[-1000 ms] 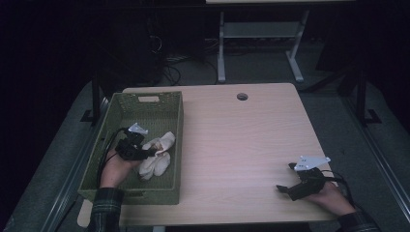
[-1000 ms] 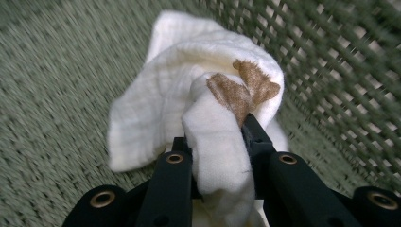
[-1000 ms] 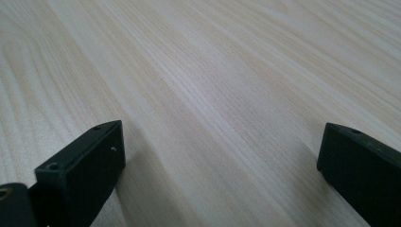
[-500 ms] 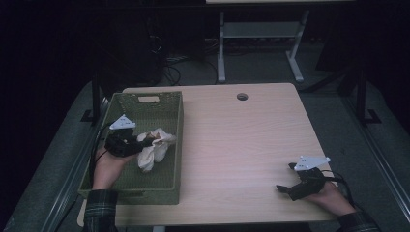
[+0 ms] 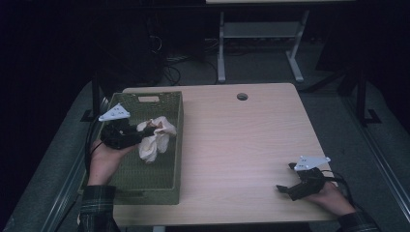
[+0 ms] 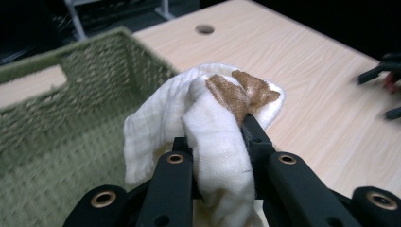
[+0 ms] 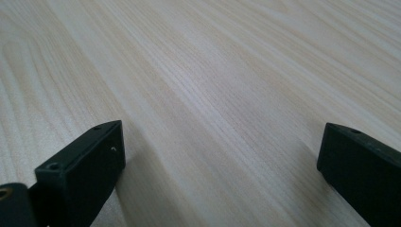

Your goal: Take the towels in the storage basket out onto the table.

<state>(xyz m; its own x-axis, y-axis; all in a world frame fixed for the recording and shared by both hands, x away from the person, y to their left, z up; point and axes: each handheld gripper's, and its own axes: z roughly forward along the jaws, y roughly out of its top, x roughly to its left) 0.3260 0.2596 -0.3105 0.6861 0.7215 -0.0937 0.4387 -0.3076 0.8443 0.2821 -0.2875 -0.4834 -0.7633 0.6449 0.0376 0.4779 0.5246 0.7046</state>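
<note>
A white cloth (image 5: 154, 137) with a brown patch hangs above the green woven basket (image 5: 164, 188) at the table's left. My left gripper (image 5: 143, 133) is shut on it, and the cloth droops below the jaws. In the left gripper view the cloth (image 6: 213, 127) is bunched between the two black jaws, its brown patch at the top. My right gripper (image 5: 285, 189) rests low on the table at the front right, held by a hand. Its jaws stand wide apart in the right gripper view, with bare wood (image 7: 213, 109) between them.
The pale wooden table (image 5: 241, 145) has a round cable hole (image 5: 242, 96) near its far edge. Beyond the table stands a metal frame (image 5: 261, 43) on a dark floor with cables. The basket's right wall (image 5: 178, 140) lies just under the cloth.
My left gripper has risen out of the basket with the cloth, which now hangs clear of the basket floor. The right gripper has stayed put.
</note>
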